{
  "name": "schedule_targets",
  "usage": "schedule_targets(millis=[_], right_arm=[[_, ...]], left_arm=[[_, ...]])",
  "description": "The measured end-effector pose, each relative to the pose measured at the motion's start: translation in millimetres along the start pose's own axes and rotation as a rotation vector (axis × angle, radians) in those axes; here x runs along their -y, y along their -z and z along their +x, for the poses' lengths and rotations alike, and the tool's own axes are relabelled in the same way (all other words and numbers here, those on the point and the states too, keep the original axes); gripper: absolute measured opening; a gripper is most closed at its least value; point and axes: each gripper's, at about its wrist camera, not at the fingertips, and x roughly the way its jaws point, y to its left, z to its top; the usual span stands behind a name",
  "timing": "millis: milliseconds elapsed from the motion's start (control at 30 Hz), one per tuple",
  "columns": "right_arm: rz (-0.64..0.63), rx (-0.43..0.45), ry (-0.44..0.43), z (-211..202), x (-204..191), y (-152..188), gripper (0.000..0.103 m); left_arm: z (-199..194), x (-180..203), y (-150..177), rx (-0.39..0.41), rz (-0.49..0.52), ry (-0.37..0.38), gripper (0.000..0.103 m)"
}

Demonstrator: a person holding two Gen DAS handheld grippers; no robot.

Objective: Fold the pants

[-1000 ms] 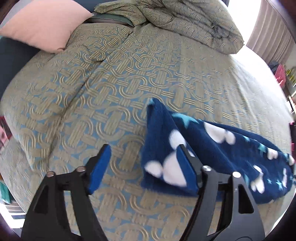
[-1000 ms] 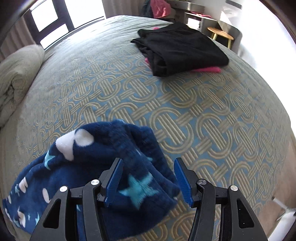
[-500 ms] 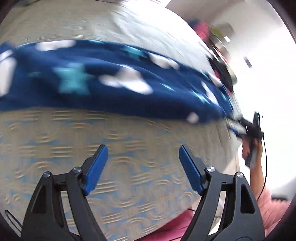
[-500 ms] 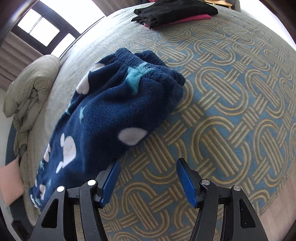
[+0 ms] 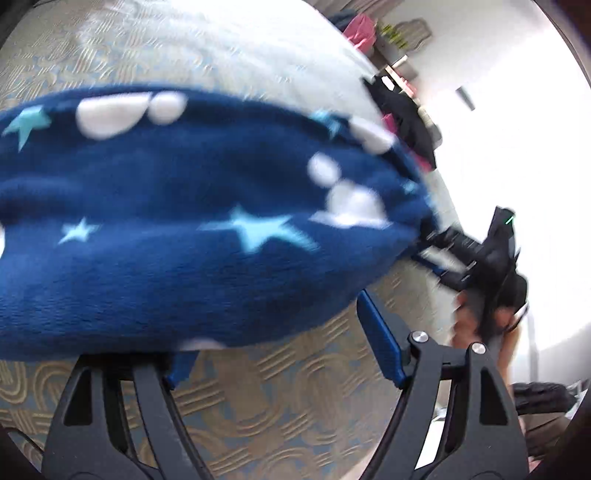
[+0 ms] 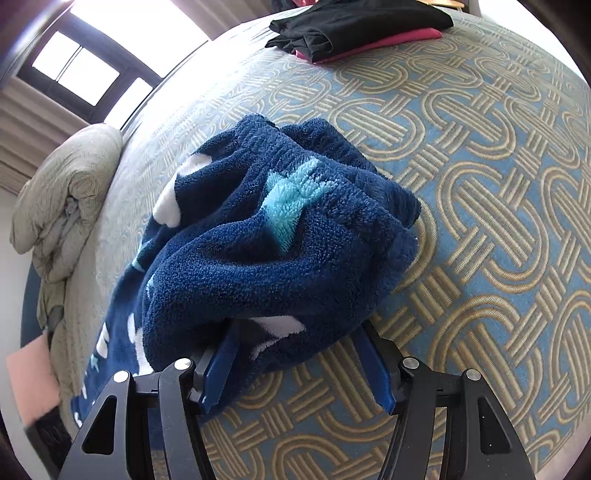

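Blue fleece pants (image 6: 273, 236), star and cloud print, lie bunched on the patterned bedspread (image 6: 498, 206). My right tongs (image 6: 299, 363) stand apart at 6 o'clock, waistband end lying between the blades; whether the pads press it, I cannot tell. My left tongs (image 5: 280, 343) gape wide at the pants' near edge, gripping nothing. Folded black garment (image 6: 354, 26) sits at 12 o'clock, rolled quilt (image 6: 62, 199) at 9 o'clock.

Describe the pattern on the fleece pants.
Navy fleece pants with light-blue stars and white blobs, clearest in the left wrist view.
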Motion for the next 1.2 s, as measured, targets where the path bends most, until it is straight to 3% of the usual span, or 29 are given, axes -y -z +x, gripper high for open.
schedule_targets(millis=[167, 300, 400, 533, 633, 767, 933, 1067, 1200], right_arm=[[-0.027, 0.03, 0.013, -11, 6, -8, 0.064], [-0.005, 0.034, 0.003, -13, 12, -16, 0.064], [-0.011, 0.037, 0.001, -14, 12, -14, 0.064], [-0.007, 0.031, -0.005, -21, 27, -8, 0.064], [0.017, 0.03, -0.015, -30, 46, -2, 0.064], [0.043, 0.025, -0.018, -34, 60, -5, 0.064], [0.168, -0.006, -0.12, -24, 75, -11, 0.07], [0.195, 0.004, -0.139, -17, 67, -15, 0.073], [0.177, -0.009, -0.187, -20, 49, -13, 0.073]], left_arm=[[-22, 23, -46, 0.07, 0.012, 0.009, 0.079], [-11, 17, -68, 0.029, -0.017, -0.018, 0.079], [0, 17, -58, -0.012, -0.005, -0.019, 0.079], [8, 11, -20, -0.11, 0.002, 0.036, 0.079], [18, 12, -4, -0.146, 0.013, 0.022, 0.079], [35, 32, -1, -0.142, 0.086, -0.026, 0.079], [49, 61, -13, -0.082, 0.161, -0.115, 0.081], [50, 57, -20, -0.08, 0.164, -0.119, 0.081], [44, 48, -19, -0.099, 0.165, -0.091, 0.066]])
